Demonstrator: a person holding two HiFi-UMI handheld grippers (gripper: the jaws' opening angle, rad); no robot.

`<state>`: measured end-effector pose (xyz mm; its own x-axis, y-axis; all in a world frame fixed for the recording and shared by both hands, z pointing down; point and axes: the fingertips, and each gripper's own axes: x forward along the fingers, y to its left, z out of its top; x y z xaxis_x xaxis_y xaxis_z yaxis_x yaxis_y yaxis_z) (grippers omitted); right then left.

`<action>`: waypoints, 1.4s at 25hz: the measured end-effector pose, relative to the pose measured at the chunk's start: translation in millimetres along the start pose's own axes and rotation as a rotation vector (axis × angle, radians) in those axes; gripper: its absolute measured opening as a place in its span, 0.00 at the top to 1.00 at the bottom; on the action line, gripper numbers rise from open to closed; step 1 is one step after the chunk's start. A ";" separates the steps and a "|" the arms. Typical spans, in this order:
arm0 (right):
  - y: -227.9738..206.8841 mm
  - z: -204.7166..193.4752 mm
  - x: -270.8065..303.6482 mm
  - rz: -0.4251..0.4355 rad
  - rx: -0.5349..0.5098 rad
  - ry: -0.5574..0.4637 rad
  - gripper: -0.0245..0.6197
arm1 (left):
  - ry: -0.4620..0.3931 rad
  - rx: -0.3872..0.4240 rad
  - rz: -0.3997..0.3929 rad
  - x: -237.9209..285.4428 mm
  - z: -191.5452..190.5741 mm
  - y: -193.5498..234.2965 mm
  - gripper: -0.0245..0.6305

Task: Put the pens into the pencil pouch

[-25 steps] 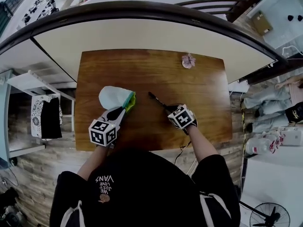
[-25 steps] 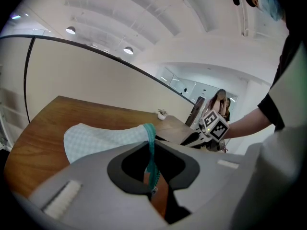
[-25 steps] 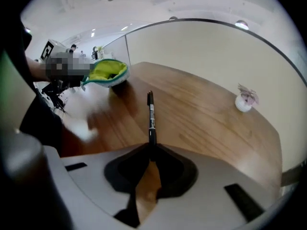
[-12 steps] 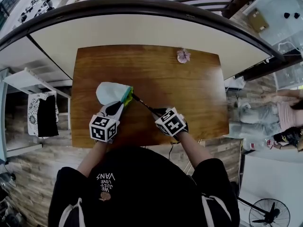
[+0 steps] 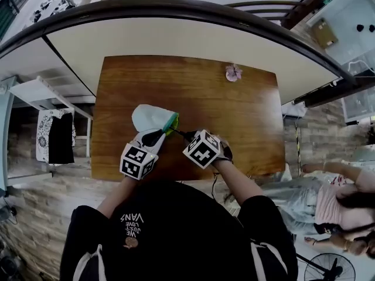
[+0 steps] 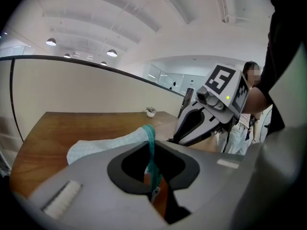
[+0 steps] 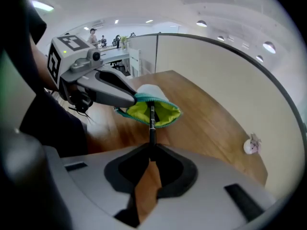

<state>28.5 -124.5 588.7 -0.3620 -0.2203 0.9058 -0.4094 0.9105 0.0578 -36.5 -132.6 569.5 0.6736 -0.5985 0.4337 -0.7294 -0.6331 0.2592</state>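
Brown wooden surface (image 5: 246, 127) mid-frame, against cream partition (image 5: 176, 43) capped by dark curved rail (image 5: 176, 7). Plank floor (image 5: 35, 215) lower left; white rack (image 5: 41, 95) at left edge; fan (image 5: 328, 268) bottom right. Round ceiling lights (image 6: 111, 52) upper left.

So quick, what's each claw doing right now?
Left claw: closed on the pouch's zipper edge.
Right claw: closed on a black pen.

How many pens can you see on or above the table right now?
1. The pen is held in the right gripper, its tip at the open mouth of the pencil pouch. Others may already be hidden inside the pouch.
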 end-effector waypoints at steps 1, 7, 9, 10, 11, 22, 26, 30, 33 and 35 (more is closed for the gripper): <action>0.9 2.9 0.6 0.010 -0.006 0.005 0.88 | -0.006 0.004 -0.006 -0.4 1.8 -1.1 0.90; -1.5 33.6 -1.0 0.027 -0.036 -0.009 0.88 | -0.051 0.021 -0.047 -6.2 19.7 -5.7 0.90; -4.6 43.9 -1.8 0.025 -0.045 -0.023 0.88 | -0.071 0.014 -0.065 -6.6 23.3 -8.8 0.90; -6.3 49.0 -2.5 0.021 -0.049 -0.033 0.88 | -0.082 0.007 -0.070 -7.0 25.4 -9.7 0.90; -8.1 54.5 -3.5 0.016 -0.054 -0.048 0.88 | -0.093 -0.003 -0.073 -7.6 27.8 -10.0 0.90; -22.6 119.3 -26.0 -0.088 -0.085 -0.371 0.87 | -0.247 -0.154 -0.097 -23.0 66.4 11.3 0.90; -30.4 114.4 -37.5 -0.111 -0.004 -0.427 0.80 | -0.249 -0.166 -0.097 -21.8 66.7 15.5 0.90; -46.6 90.1 -52.7 -0.155 0.158 -0.460 0.80 | -0.233 -0.156 -0.097 -15.8 67.7 20.2 0.90; -57.5 58.7 -62.6 -0.200 0.286 -0.460 0.80 | -0.220 -0.130 -0.114 -5.7 70.8 20.0 0.90; -60.7 33.2 -66.5 -0.232 0.380 -0.450 0.80 | -0.202 -0.103 -0.140 5.3 72.7 17.0 0.90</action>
<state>49.6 -176.7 511.0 -0.5114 -0.5978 0.6173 -0.7581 0.6521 0.0035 -36.7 -182.2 513.4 0.7712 -0.6013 0.2088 -0.6290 -0.6694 0.3953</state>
